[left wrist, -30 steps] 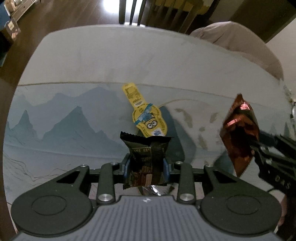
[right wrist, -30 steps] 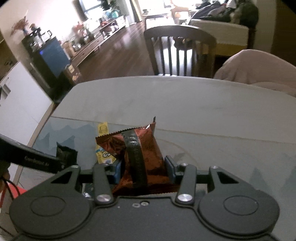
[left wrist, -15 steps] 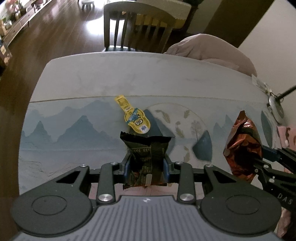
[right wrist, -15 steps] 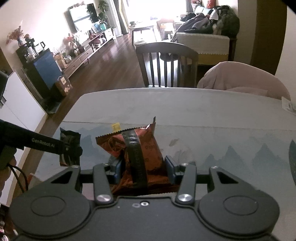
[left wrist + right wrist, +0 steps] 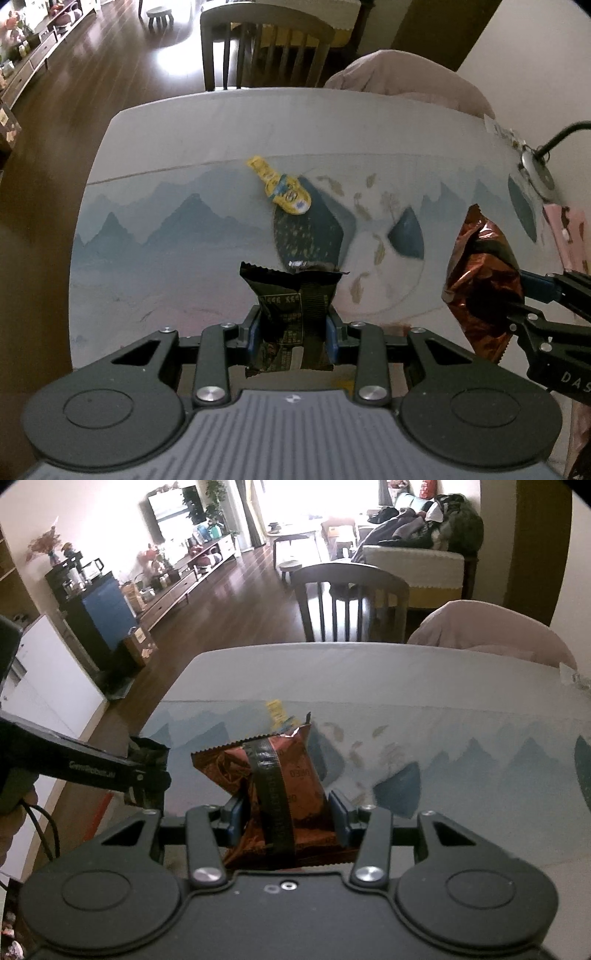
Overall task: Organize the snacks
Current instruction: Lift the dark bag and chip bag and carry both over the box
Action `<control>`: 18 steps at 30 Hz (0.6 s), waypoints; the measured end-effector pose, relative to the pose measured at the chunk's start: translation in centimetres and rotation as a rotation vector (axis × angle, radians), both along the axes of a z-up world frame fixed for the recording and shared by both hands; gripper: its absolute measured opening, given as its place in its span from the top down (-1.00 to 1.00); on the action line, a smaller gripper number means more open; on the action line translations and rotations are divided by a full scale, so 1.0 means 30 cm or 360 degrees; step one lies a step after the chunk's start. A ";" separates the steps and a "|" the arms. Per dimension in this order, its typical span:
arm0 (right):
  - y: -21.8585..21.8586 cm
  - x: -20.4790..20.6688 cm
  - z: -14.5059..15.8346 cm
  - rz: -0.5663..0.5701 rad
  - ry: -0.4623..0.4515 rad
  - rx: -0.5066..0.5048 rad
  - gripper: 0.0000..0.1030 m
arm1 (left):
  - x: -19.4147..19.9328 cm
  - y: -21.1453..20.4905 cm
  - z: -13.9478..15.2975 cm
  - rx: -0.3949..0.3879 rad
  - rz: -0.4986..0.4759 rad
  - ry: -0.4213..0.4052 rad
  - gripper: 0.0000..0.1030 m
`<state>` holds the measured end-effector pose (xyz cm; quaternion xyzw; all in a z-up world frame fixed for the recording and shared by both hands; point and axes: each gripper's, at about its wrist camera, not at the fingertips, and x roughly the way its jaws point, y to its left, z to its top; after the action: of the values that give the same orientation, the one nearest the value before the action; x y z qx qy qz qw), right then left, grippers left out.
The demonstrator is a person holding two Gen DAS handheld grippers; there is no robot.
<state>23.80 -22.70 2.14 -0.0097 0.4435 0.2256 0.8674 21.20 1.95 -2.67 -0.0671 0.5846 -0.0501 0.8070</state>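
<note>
Snacks, three: dark packet (image 5: 295, 295) clamped upright in left gripper (image 5: 293, 328); red-brown packet (image 5: 275, 775) clamped in right gripper (image 5: 284, 812); yellow packet (image 5: 282, 186) flat on worktop (image 5: 184, 129), ahead of left gripper, long axis diagonal.

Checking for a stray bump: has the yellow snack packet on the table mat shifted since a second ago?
No. The yellow snack packet lies at the same spot on the mat's print, by the dark leaf shape; only the camera has drawn back.
</note>
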 end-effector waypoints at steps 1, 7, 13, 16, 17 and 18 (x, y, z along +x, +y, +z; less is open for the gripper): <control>0.014 -0.013 -0.003 0.0005 -0.0001 -0.0002 0.11 | -0.013 0.006 -0.003 0.0006 -0.0003 0.0003 0.36; 0.078 -0.076 -0.045 0.0039 0.0029 -0.0034 0.11 | -0.096 0.054 -0.051 0.0022 -0.0020 0.0060 0.36; 0.130 -0.155 -0.098 0.0070 0.0065 -0.0055 0.11 | -0.160 0.096 -0.110 0.0032 -0.0031 0.0105 0.36; 0.162 -0.176 -0.123 0.0081 0.0078 -0.0082 0.11 | -0.184 0.114 -0.149 0.0025 -0.0027 0.0145 0.36; 0.170 -0.184 -0.131 0.0083 0.0081 -0.0093 0.11 | -0.191 0.119 -0.163 0.0022 -0.0025 0.0159 0.36; 0.180 -0.189 -0.140 0.0085 0.0083 -0.0105 0.11 | -0.199 0.122 -0.178 0.0023 -0.0026 0.0177 0.36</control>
<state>18.13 -17.30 -2.06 -0.0442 0.4728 0.2340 0.8484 15.23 5.62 -8.01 -0.0591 0.6293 -0.0486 0.7733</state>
